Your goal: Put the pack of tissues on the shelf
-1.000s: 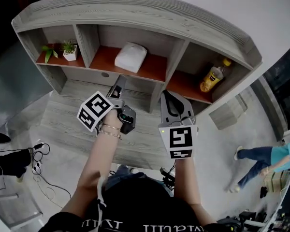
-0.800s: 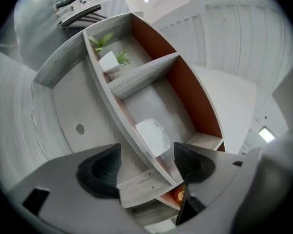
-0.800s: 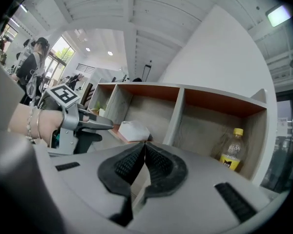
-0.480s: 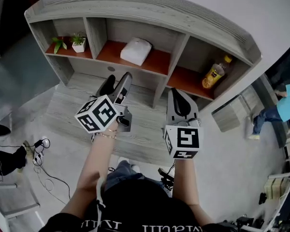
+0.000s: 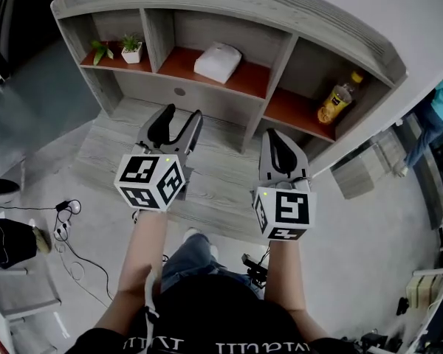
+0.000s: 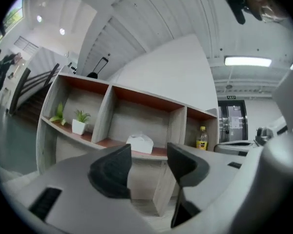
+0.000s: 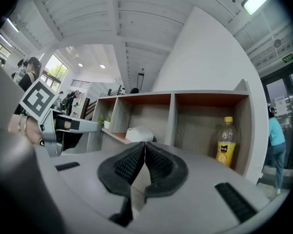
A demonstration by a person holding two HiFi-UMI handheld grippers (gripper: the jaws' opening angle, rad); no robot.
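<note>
A: Where's the pack of tissues point(image 5: 218, 62)?
B: On the shelf point(image 5: 310, 21), middle of 3 bays, well ahead of the left gripper point(image 5: 183, 113). Its jaws are apart, just been closing on nothing. The right gripper point(image 5: 277, 133) is pinched together, empty.
A: Next?
B: Looks done, so pull straight back. The bottle point(image 5: 335, 102) ahead of the right gripper and the potted plant point(image 5: 131, 48) ahead-left both stand clear

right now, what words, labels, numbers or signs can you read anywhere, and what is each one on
No text here reads clearly enough to quote.
Bottle label: there is dark print, but it is too small to read.
Green sign: too small and blurred to read.
White print on the black shirt: upside down and cut off by the picture's edge, so it is unreadable.
</note>
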